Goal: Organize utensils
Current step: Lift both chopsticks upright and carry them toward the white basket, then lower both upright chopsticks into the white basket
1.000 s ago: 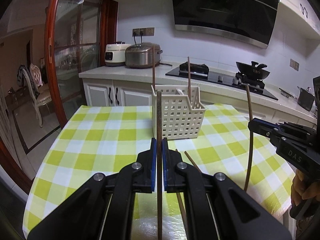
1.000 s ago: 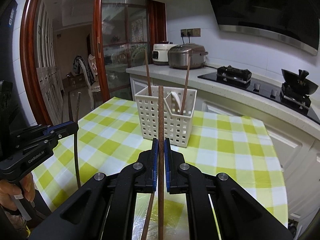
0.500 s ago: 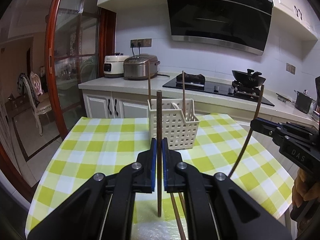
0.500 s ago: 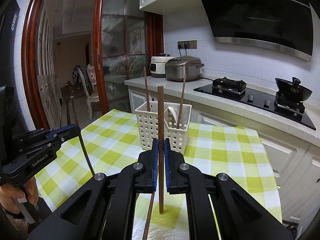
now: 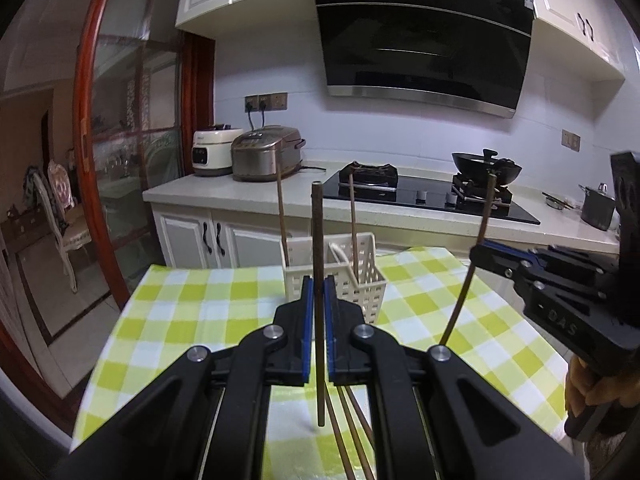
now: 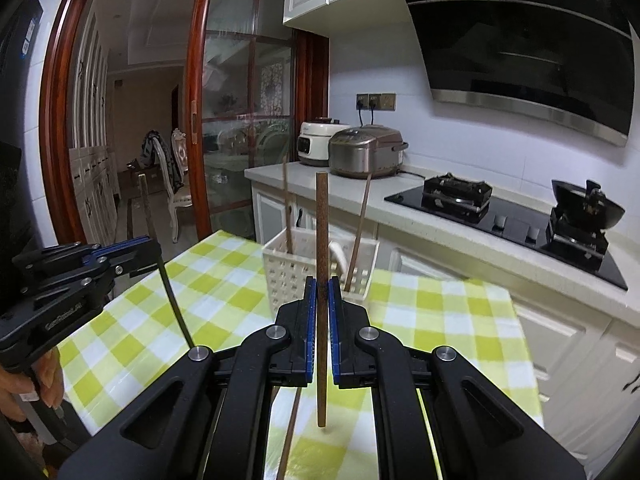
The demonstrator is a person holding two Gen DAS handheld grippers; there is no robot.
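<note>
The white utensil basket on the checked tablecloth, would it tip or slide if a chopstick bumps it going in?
The white utensil basket looks like thin perforated plastic, so probably light and easy to shove. It holds only two leaning chopsticks, so little weighs it down. The tablecloth looks glossy, so it may slide rather than tip.

A table (image 5: 208, 312) under a yellow-green and white checked cloth (image 6: 448, 312) carries a white slotted basket (image 5: 360, 286) near its far edge. A few loose chopsticks (image 5: 352, 420) lie on the near part.
</note>
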